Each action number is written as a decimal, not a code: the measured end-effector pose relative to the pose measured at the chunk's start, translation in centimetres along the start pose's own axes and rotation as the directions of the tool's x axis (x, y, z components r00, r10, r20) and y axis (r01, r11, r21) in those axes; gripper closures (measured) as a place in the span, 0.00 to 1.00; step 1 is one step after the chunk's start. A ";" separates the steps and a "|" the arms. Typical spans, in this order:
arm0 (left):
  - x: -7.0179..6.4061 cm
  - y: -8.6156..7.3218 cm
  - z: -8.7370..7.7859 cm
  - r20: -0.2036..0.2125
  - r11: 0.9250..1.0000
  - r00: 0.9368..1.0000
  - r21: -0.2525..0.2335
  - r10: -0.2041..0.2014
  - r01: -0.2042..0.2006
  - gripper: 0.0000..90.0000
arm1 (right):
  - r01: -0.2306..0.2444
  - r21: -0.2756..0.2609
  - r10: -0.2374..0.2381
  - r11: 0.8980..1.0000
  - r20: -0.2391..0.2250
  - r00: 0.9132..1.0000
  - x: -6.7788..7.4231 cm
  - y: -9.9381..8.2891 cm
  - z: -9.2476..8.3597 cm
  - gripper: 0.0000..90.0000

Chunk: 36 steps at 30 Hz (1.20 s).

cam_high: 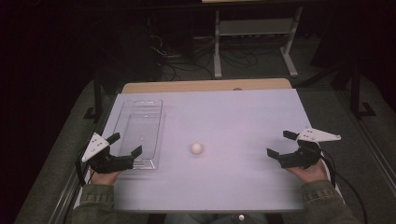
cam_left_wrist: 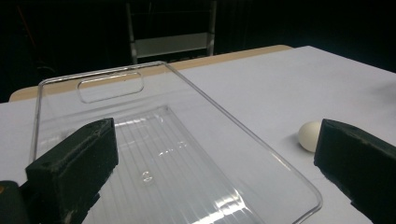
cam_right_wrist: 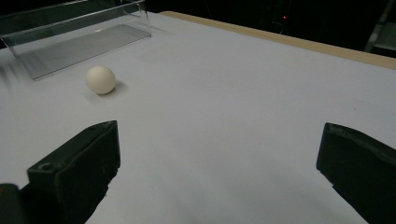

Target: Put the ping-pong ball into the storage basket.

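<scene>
Both pairs of jaws stand wide and hold nothing: the left gripper (cam_high: 125, 143) at the near end of the clear tray (cam_high: 128, 122), the right gripper (cam_high: 281, 143) well apart. Between them a white ball (cam_high: 196, 148) lies on the tabletop (cam_high: 233, 112), just beside the tray.

A white-topped table (cam_high: 233, 112) carries a clear plastic tray (cam_high: 139, 108) and a white ball (cam_high: 196, 148) beside it.

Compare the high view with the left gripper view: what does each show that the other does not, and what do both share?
High view alone: the person's sleeves, the left hand-held gripper and right hand-held gripper, each with jaws apart and nothing between them, and the floor around the table.
Left gripper view alone: the handle cut-out in the far wall of the clear tray, seen close.
Both: the tray, the white ball beside it, and the pale tabletop.
</scene>
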<state>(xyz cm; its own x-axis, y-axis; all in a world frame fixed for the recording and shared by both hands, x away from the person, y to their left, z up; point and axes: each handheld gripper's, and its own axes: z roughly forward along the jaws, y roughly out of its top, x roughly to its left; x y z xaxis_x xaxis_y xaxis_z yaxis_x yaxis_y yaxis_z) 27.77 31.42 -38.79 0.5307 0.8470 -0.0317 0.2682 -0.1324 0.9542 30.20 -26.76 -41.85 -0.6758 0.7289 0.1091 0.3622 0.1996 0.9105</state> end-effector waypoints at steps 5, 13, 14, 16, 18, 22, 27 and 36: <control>-0.3 0.8 0.0 0.016 1.000 1.000 0.004 0.024 -0.024 0.00 | -0.001 -0.008 0.001 1.000 0.005 1.000 0.0 0.0 -0.2 0.00; -0.4 1.5 0.2 0.038 0.999 0.998 0.033 0.040 -0.042 0.00 | 0.009 -0.006 -0.009 1.000 0.005 1.000 0.1 0.0 -0.2 0.00; -0.4 1.6 0.2 0.040 0.998 0.998 0.034 0.044 -0.045 0.00 | 0.009 -0.006 -0.009 1.000 0.006 1.000 0.1 0.0 -0.2 0.00; -0.4 1.9 0.2 0.043 0.998 0.998 0.036 0.051 -0.053 0.00 | 0.010 -0.006 -0.010 1.000 0.006 1.000 0.2 0.0 -0.2 0.00; -0.5 2.2 0.2 0.044 0.998 0.997 0.036 0.057 -0.058 0.00 | 0.012 -0.005 -0.012 1.000 0.007 1.000 0.2 0.0 -0.2 0.00; -0.7 3.1 0.3 0.058 0.995 0.995 0.036 0.085 -0.088 0.00 | 0.013 -0.007 -0.013 1.000 0.006 1.000 0.2 0.0 -0.2 0.00; -1.0 4.0 0.6 0.079 0.992 0.990 0.051 0.113 -0.118 0.00 | 0.015 -0.010 -0.015 1.000 0.008 1.000 0.2 0.0 -0.2 0.00; -1.5 5.0 1.3 0.113 0.987 0.984 0.070 0.138 -0.146 0.00 | 0.015 -0.011 -0.015 1.000 0.007 1.000 0.2 0.0 -0.2 0.00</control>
<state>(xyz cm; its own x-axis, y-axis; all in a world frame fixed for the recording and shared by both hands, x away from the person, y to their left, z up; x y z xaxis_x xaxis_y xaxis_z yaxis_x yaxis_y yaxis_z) 29.39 28.79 -34.32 0.6503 0.7568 0.0667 0.2432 -0.2905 0.9254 29.91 -26.76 -41.73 -0.6765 0.7307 0.0922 0.3448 0.2036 0.9163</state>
